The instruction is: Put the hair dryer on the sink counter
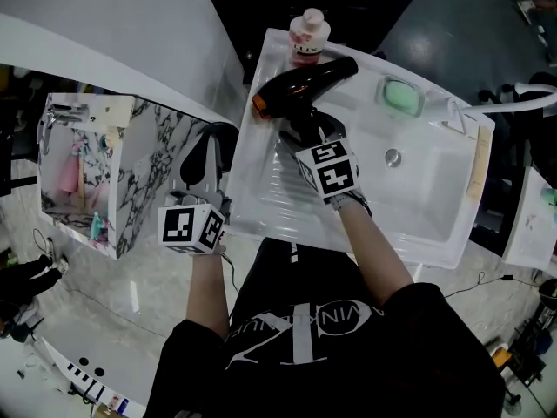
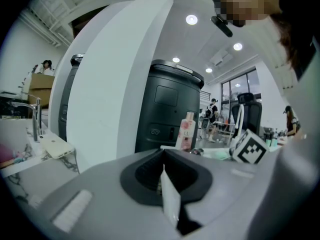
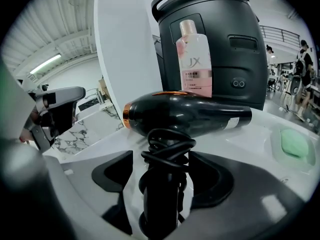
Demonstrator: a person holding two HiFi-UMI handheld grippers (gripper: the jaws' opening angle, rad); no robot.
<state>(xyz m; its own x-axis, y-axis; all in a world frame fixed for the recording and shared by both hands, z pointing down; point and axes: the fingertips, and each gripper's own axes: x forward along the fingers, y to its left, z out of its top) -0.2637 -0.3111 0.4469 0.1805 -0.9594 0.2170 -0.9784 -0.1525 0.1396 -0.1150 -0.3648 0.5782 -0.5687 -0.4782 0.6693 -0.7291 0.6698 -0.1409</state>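
Where the glossy black hair dryer (image 1: 306,84) lies on the white sink tabletop (image 1: 261,177) at upper centre, the right claw (image 3: 162,170) stands spread about its cord-wrapped handle (image 3: 161,204), seemingly not pressing; the left claw (image 2: 168,189) is pressed together.

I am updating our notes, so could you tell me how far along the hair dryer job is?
Done: the hair dryer lies on the sink counter beside the pink bottle. In hand: the right gripper straddles its cord-wrapped handle, jaws apart, not pressing. Left: probably only drawing that gripper away.
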